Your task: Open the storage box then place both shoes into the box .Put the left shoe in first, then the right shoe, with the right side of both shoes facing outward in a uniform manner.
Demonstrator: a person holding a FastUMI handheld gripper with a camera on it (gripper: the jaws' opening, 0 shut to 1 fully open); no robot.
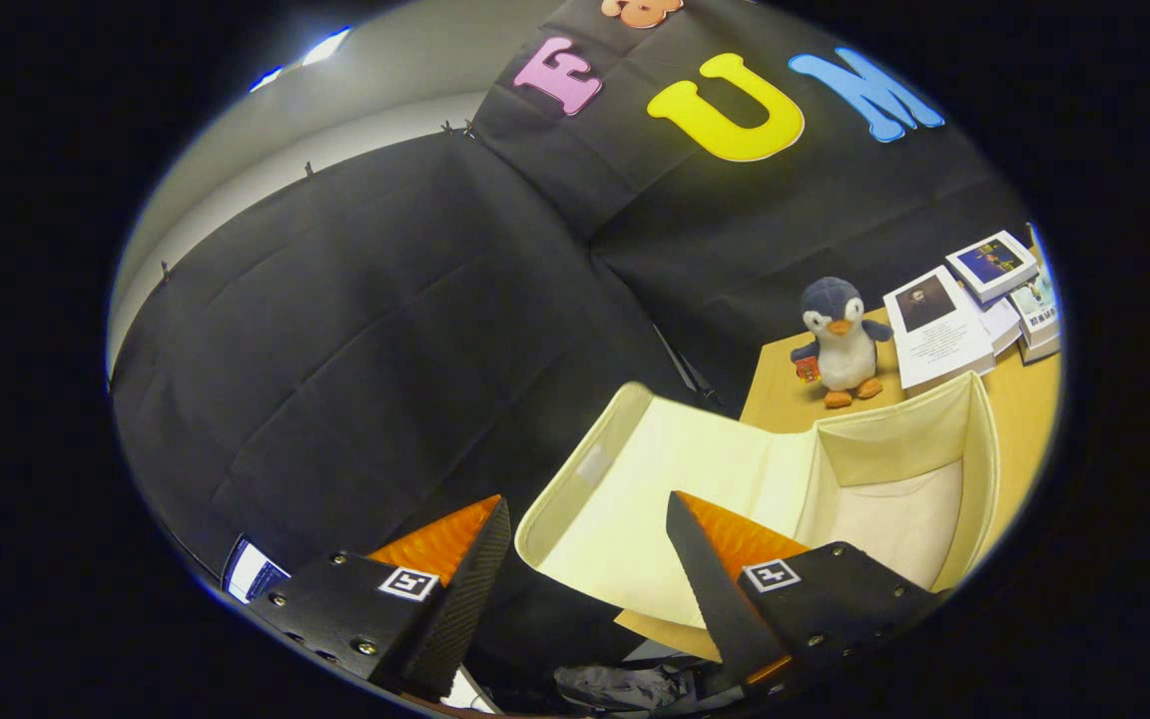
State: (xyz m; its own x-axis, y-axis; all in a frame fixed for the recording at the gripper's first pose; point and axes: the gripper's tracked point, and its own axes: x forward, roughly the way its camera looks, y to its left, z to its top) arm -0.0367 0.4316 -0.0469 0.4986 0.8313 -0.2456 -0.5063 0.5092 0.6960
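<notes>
A cream fabric storage box (974, 439) stands on the wooden table, its lid (655, 489) swung open and leaning out past the table's edge toward the booth wall. The box's pale inside (909, 519) holds nothing that I can see. My gripper (590, 514) is open, with nothing between its fingers. The lid's near rim lies just beyond the gap between the fingers, and the right finger (710, 569) overlaps the lid's lower part. Something dark (625, 687) lies low under the fingers; what it is I cannot tell.
A plush penguin (840, 340) stands on the wooden table (775, 399) just behind the box. Several books and booklets (974, 300) are stacked beyond it. Black cloth forms the wall beyond the fingers and the lid.
</notes>
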